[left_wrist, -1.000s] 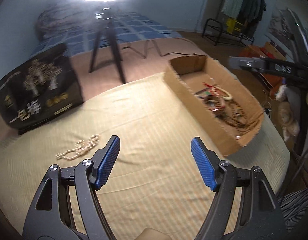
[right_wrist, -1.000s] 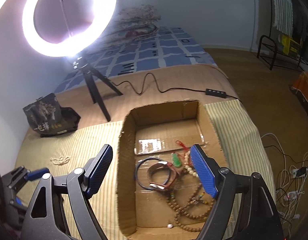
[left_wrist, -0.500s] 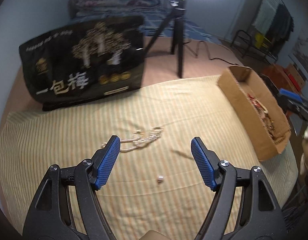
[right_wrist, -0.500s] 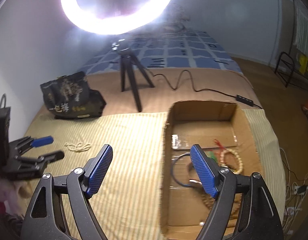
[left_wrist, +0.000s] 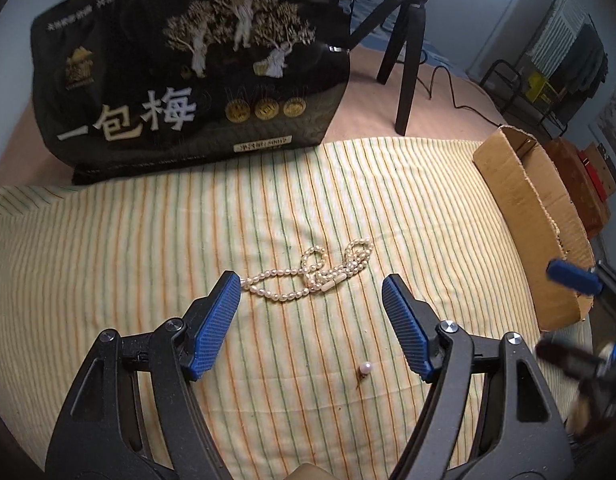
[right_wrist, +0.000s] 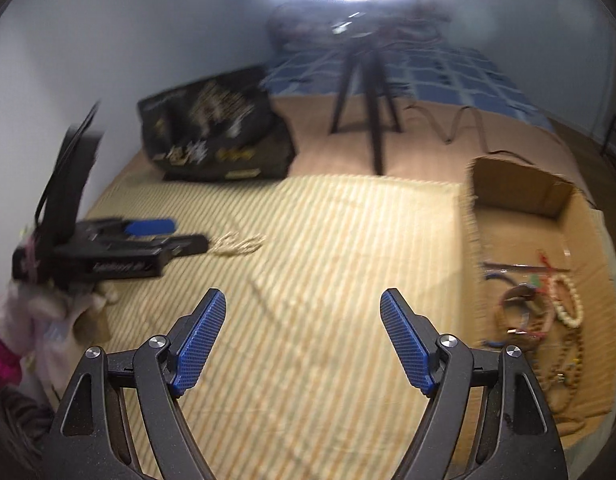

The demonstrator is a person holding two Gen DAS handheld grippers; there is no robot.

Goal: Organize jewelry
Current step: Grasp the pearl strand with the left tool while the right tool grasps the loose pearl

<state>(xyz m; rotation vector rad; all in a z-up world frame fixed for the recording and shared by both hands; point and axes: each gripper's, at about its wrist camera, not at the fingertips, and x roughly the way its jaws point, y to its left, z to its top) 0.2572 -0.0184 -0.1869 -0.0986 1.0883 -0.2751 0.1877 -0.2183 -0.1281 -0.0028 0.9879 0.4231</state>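
Note:
A white pearl necklace lies tangled on the striped yellow cloth, just beyond my open, empty left gripper. A loose pearl lies between the left fingers, nearer the right one. The necklace also shows blurred in the right wrist view, in front of the left gripper. My right gripper is open and empty above the cloth. The cardboard box to its right holds several bracelets and bead strings.
A black printed bag stands behind the necklace. A ring light's tripod and its cable stand at the back. The box wall is at the right in the left wrist view, with the right gripper's blue tip near it.
My left gripper has moved closer to the pearl necklace, which now lies just past its fingertips. My right gripper has swung left, away from the box and over the cloth.

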